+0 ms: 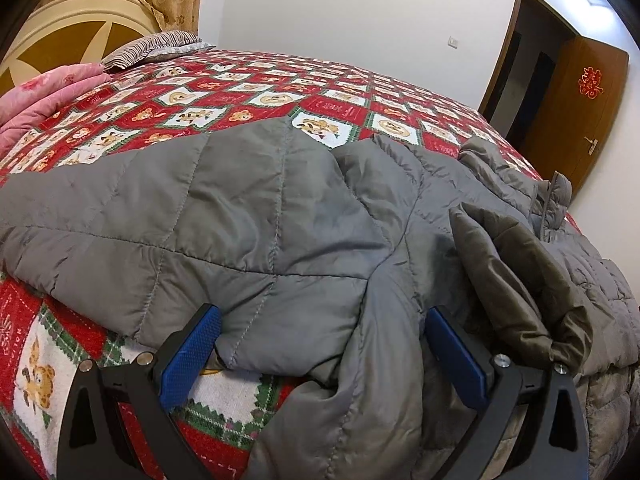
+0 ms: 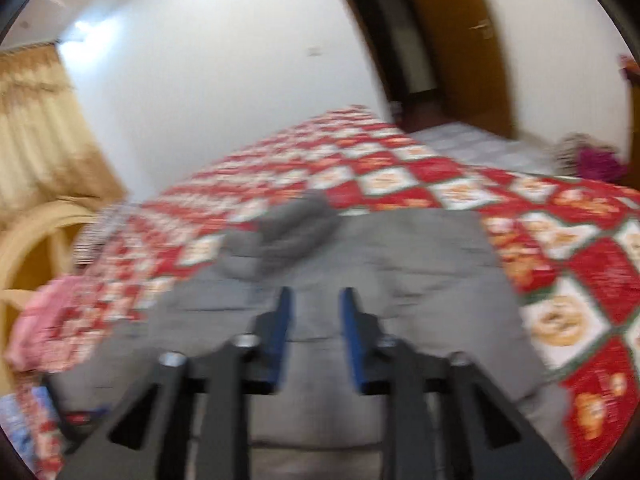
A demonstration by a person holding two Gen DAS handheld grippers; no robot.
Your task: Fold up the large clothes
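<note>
At the bottom of the left wrist view, the left gripper (image 1: 320, 344) stands wide apart, its blue pads (image 1: 188, 360) set on either side of a bunched hem of the grey quilted jacket (image 1: 240, 216); the pads straddle the fabric without visibly pressing on it, a stance that suits either taking hold of that edge or having let it go. The jacket lies across the near half of the bed, spread flat toward the left of the frame, presumably so that its panels can be doubled over cleanly, while at the lower right a sleeve or lining fold (image 1: 520, 280) is heaped in darker creases and not yet smoothed. Beneath it, the red patchwork bedspread (image 1: 280, 92) serves as the broad, level folding surface. Farther back, at the upper left, a pink quilt (image 1: 44, 100) and a striped pillow (image 1: 156, 46) sit against the headboard (image 1: 72, 32), clear of the work area; a brown door (image 1: 576, 104) stands open at the upper right. In the blurred right wrist view, the right gripper (image 2: 316, 340) occupies the lower centre with its jaws narrow, a small gap showing between the pads and no cloth seen in it; it hangs over the jacket (image 2: 400, 264), whose raised lump (image 2: 296, 220) lies beyond, in the middle of the frame.
</note>
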